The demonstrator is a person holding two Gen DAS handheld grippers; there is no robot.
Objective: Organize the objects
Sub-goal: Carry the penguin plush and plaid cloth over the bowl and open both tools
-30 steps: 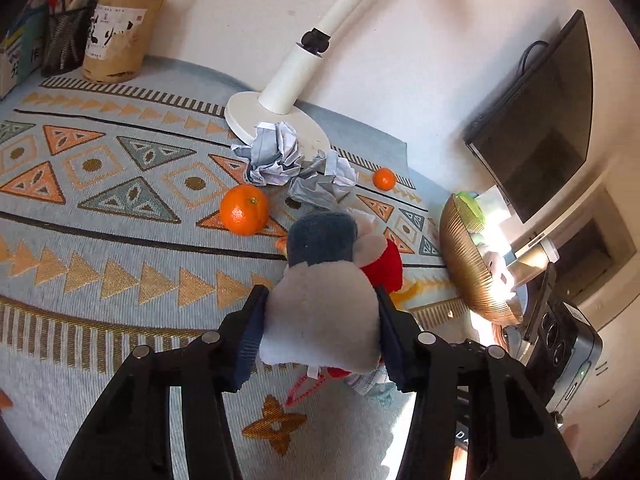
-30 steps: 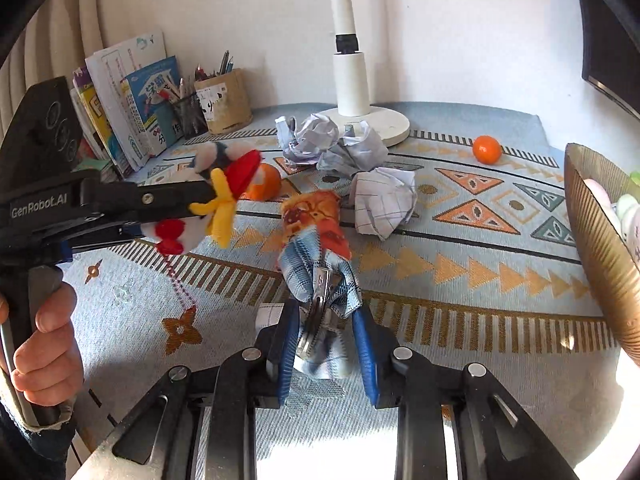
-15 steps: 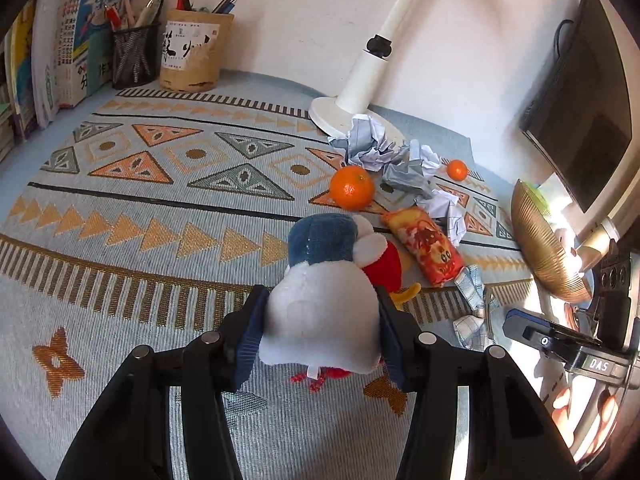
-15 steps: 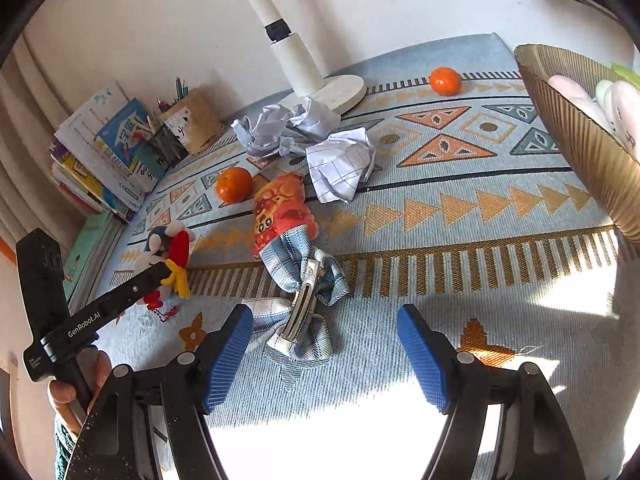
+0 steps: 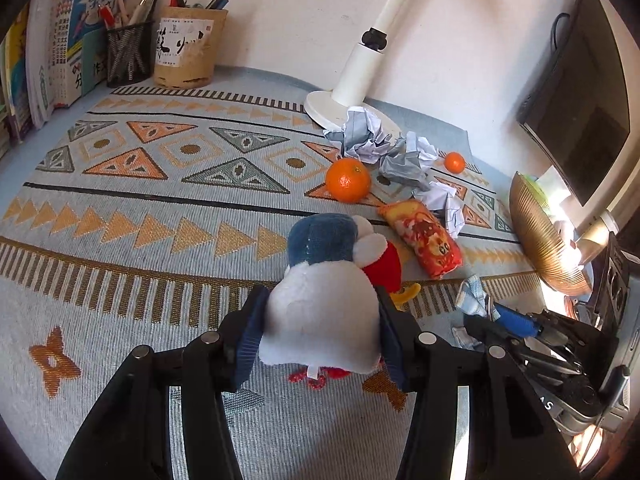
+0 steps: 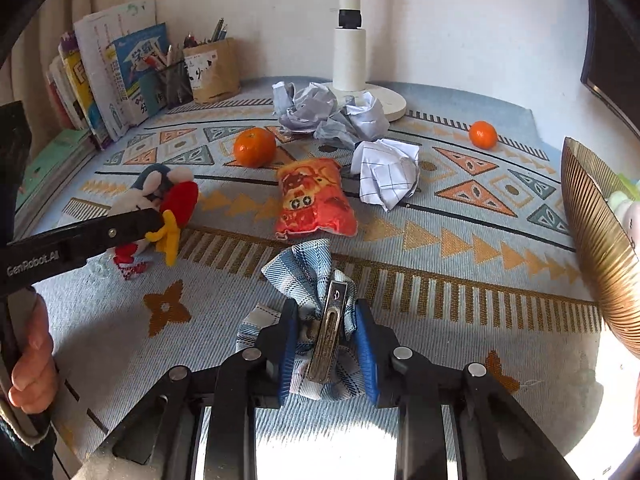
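Left gripper jaws clamp the plush bird; right gripper jaws pinch the plaid bow hair clip. Near the gold bowl, the clip's loose fabric may slip free.

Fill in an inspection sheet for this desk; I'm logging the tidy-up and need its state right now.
Surface: patterned mat covering the desk.
Job's things: plush toy in the left gripper; plaid bow clip in the right gripper; red snack pouch, large orange and small orange lying loose.
Clutter: crumpled paper by the lamp base.
Grippers: both shut on their items.
Cables: one behind the monitor.
Surroundings: gold bowl, pen holders, books.
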